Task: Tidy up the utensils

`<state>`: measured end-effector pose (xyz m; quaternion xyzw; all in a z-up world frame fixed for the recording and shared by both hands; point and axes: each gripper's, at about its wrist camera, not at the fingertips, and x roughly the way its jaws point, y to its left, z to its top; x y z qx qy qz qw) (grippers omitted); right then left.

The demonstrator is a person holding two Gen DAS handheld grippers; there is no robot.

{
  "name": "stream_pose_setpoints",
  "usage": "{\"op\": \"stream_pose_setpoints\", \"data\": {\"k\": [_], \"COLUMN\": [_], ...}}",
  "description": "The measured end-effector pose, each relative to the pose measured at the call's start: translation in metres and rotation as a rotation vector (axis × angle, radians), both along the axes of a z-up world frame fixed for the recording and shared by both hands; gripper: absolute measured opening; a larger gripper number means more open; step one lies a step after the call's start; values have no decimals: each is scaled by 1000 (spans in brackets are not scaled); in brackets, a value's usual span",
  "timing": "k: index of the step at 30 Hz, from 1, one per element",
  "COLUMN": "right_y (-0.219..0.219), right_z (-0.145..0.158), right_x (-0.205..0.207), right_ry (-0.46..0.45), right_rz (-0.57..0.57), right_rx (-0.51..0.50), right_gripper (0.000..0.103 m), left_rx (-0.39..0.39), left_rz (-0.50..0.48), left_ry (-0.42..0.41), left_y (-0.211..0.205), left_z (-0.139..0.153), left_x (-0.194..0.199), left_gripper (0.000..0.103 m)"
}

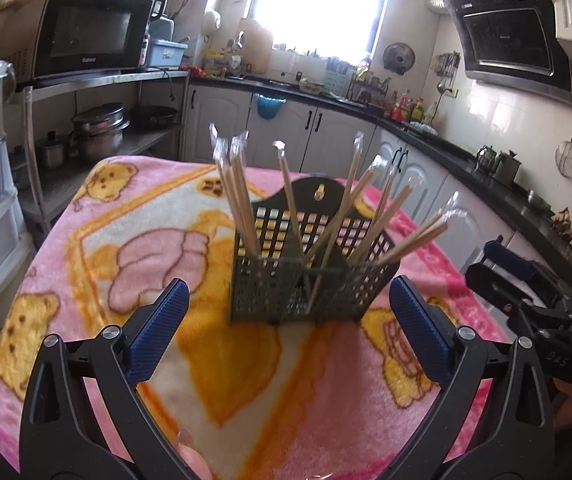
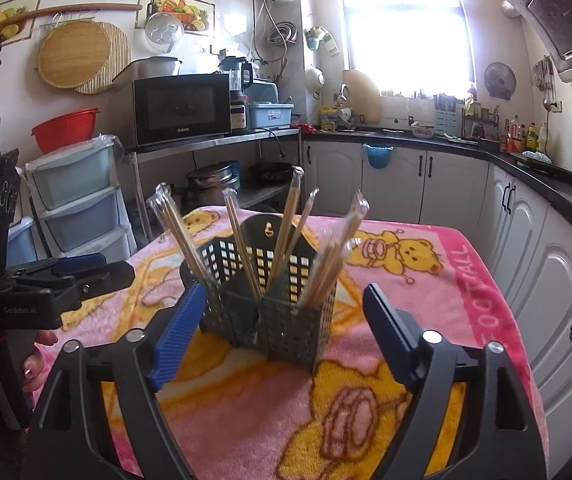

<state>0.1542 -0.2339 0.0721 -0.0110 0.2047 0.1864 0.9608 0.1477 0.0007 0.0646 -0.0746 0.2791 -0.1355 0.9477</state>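
A home kitchen with grey cabinets and a bright window surrounds a table draped in a pink bear-print blanket point(image 1: 294, 400). In the left wrist view, a dark perforated utensil caddy point(image 1: 306, 276) stands upright near the middle of the blanket, with wrapped chopsticks point(image 1: 245, 216) fanned out of its compartments, leaning on the walls since nothing packs them tight. The left gripper point(image 1: 290, 320) hangs short of the caddy with its blue pads spread wide and nothing between them; the caddy sits just beyond the tips, untouched. At the right edge the right gripper point(image 1: 526, 288) shows side-on, also clear of the caddy. In the right wrist view, the same caddy point(image 2: 273, 312) sits ahead, corner-on, the chopsticks point(image 2: 326, 264) all inside it. The right gripper point(image 2: 281, 336) has its jaws apart and empty, so the sorting looks finished, with no loose utensil visible on the blanket point(image 2: 269, 412).
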Motion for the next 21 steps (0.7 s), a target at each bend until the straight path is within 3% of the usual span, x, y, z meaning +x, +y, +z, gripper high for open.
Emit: {"op": "stream_pose_setpoints", "data": {"k": [7, 21], "right_y": [-5, -9], "right_z": [-18, -45], "right_x": [-6, -18], "right_ry": [26, 13], "right_rz": [-19, -53], "right_rx": [2, 1], "right_gripper": [88, 93], "left_rx": [17, 6], "left_rz": [27, 63], "left_ry": [-2, -89], "left_y": [-2, -2], "left_z": [-19, -42], "left_x": [-9, -29], "left_gripper": [93, 93]}}
